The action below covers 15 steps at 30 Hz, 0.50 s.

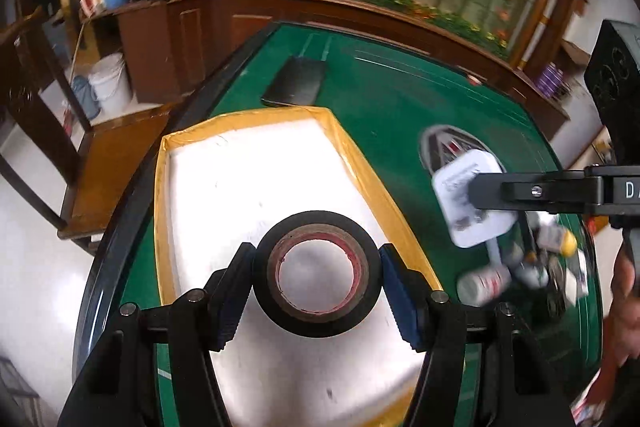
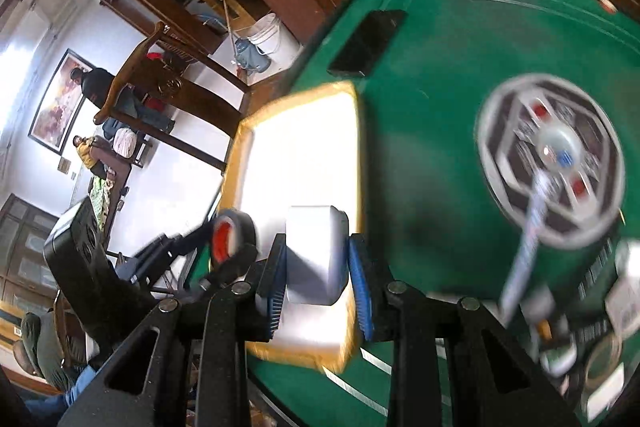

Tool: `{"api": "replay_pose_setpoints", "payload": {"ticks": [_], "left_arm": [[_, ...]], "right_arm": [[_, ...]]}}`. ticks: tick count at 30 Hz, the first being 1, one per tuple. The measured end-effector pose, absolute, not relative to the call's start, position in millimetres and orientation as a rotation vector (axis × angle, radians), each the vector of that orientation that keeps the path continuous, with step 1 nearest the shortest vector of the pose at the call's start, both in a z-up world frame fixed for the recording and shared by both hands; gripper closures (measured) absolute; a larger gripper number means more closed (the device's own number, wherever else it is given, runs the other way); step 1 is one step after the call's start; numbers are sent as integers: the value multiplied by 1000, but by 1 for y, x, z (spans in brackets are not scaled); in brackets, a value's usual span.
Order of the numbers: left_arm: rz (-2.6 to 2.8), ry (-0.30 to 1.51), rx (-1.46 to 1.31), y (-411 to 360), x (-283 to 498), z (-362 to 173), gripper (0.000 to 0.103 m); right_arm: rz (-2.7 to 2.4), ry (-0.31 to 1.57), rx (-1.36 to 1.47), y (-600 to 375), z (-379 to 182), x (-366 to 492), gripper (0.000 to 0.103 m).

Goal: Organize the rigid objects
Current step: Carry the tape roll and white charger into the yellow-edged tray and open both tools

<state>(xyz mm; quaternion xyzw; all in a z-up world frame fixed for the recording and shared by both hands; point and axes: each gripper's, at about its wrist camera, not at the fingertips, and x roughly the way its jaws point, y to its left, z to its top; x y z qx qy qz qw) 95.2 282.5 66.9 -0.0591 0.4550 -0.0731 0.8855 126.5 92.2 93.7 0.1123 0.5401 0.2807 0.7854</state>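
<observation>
Gripping a tape roll (image 1: 317,274) across its rim in the left gripper (image 1: 317,281), over the tray (image 1: 394,205); pinching a white plug (image 2: 316,255) in the right gripper (image 2: 317,273), nearing the tray for sorting; clutter (image 1: 532,267) waiting beside the tray.

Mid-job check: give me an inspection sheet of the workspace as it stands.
Surface: green table, round emblem at its centre.
Job's things: black tape roll and white adapter, both held; white tray with yellow rim.
Clutter: blurred small items on the table; dark flat case beyond the tray.
Grippers: left gripper shut on the roll; right gripper shut on the adapter.
Cables: nothing seen.
Surroundings: wooden cabinets, chair, people seated far off.
</observation>
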Motion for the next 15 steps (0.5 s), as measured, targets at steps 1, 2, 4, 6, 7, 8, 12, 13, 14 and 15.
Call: {"api": "replay_pose_setpoints", "payload": {"ticks": [1,2,4,6,7,8,12,13,14,15], "left_arm": [[-137,958,-142,286,104,64,37],[-130,969,-166,288,115,61,37],[-103,987,-198,290,136,52,37],[-72,1007,-186,290,152,41,37],[-66,1011,-181,289,158,38,37],[-46,1013,-163,287,164,31,37],[-36,1028,-191,289,179,16,37],[-29,1023,-183,289,182,13,37],[-23,1019,-185,290,184,10,37],[-20,1023,-192,291,186,8,37]], "right_arm": [[605,1166,237,98,94,133,74],[611,1168,226,107,92,143,75],[612,1160,199,124,89,163,74],[608,1167,167,143,81,183,75],[602,1177,164,148,76,192,75],[594,1180,164,152,71,197,75],[579,1211,163,168,50,220,75],[579,1215,155,171,47,223,75],[578,1218,139,176,44,225,75],[567,1220,125,179,41,227,75]]}}
